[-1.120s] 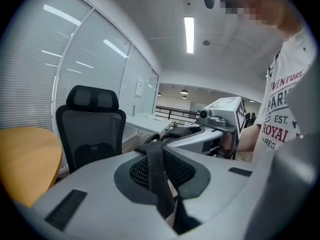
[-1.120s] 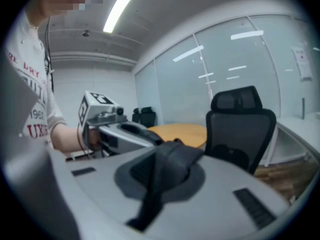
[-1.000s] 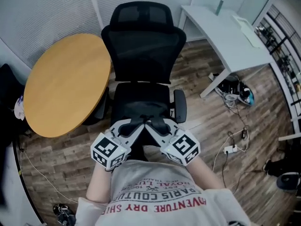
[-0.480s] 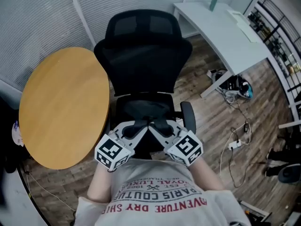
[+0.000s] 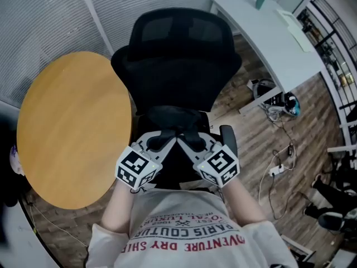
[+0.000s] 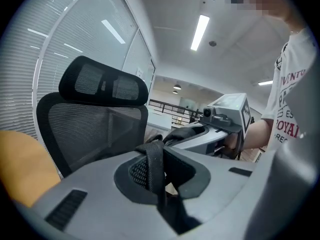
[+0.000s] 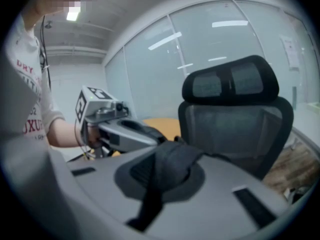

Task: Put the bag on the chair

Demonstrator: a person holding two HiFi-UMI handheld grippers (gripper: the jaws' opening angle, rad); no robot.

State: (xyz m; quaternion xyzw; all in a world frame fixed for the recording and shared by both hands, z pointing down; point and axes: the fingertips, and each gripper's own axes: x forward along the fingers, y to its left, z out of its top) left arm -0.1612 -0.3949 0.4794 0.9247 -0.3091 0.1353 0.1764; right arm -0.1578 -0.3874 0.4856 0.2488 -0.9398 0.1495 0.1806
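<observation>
A black mesh office chair (image 5: 174,54) stands right in front of me, its seat (image 5: 167,118) partly covered by my hands. My left gripper (image 5: 166,140) and right gripper (image 5: 187,140) are side by side over the seat's front, tips nearly touching. Each is shut on a black strap of the bag. The bag (image 5: 174,163) is a dark mass below the grippers, hard to tell apart from the seat. In the left gripper view the strap (image 6: 152,164) runs between the jaws; the chair back (image 6: 95,129) is close ahead. In the right gripper view bunched black strap (image 7: 170,166) fills the jaws.
A round wooden table (image 5: 72,127) sits against the chair's left side. A white desk (image 5: 268,32) stands at the back right, with a dark heap (image 5: 279,102) under it. Cables and a power strip (image 5: 276,172) lie on the wood floor at the right. Blinds line the back wall.
Both grippers have moved forward together with the bag's straps, from the seat's front edge to over the seat. The chair has come nearer in the head view.
</observation>
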